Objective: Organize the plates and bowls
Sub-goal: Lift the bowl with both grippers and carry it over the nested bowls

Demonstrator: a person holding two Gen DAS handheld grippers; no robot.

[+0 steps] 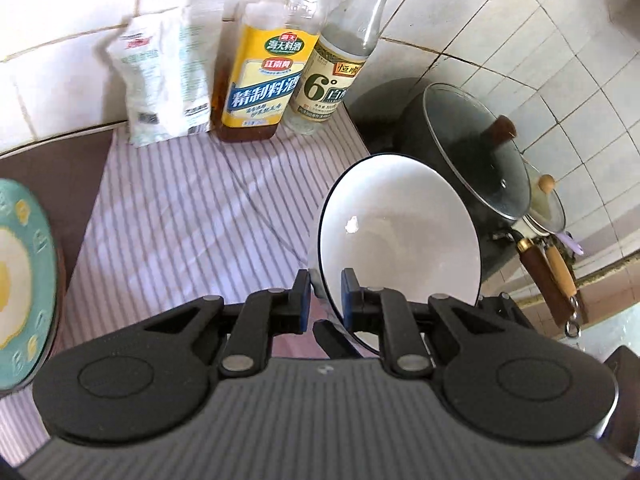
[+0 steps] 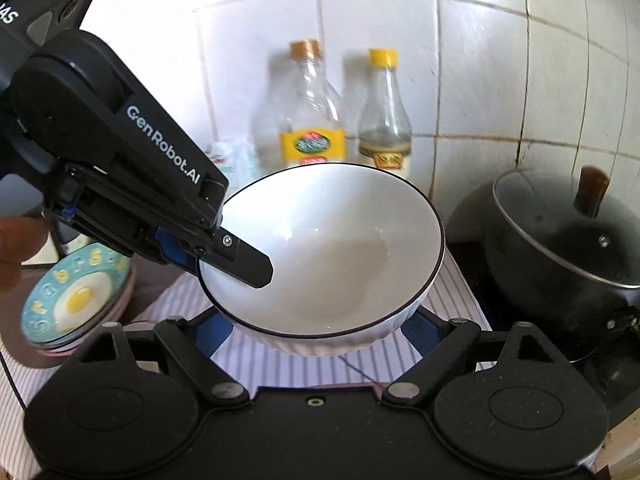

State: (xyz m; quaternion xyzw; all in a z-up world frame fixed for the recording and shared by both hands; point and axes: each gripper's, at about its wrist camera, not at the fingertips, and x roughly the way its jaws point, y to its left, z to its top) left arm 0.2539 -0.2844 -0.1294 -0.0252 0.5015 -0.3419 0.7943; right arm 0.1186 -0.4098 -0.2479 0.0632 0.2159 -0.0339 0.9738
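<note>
A white bowl with a thin black rim [image 1: 400, 236] [image 2: 340, 240] hangs in the air above the striped cloth. My left gripper [image 1: 326, 280] [image 2: 224, 256] is shut on its near-left rim, one finger inside the bowl and one outside. In the right wrist view my right gripper [image 2: 318, 332] stands wide under the bowl, and its blue pads [image 2: 214, 332] lie against the bowl's lower sides. A teal plate with a fried-egg print [image 1: 24, 280] [image 2: 76, 300] tops a small stack of plates at the left.
A striped cloth [image 1: 180, 220] covers the counter. A yellow-labelled bottle [image 1: 260, 80], a clear vinegar bottle [image 1: 340, 72] and a white pouch [image 1: 164, 80] stand against the tiled wall. A black pot with a glass lid [image 1: 472, 152] [image 2: 560, 248] sits at the right, with pan handles [image 1: 548, 288] beyond.
</note>
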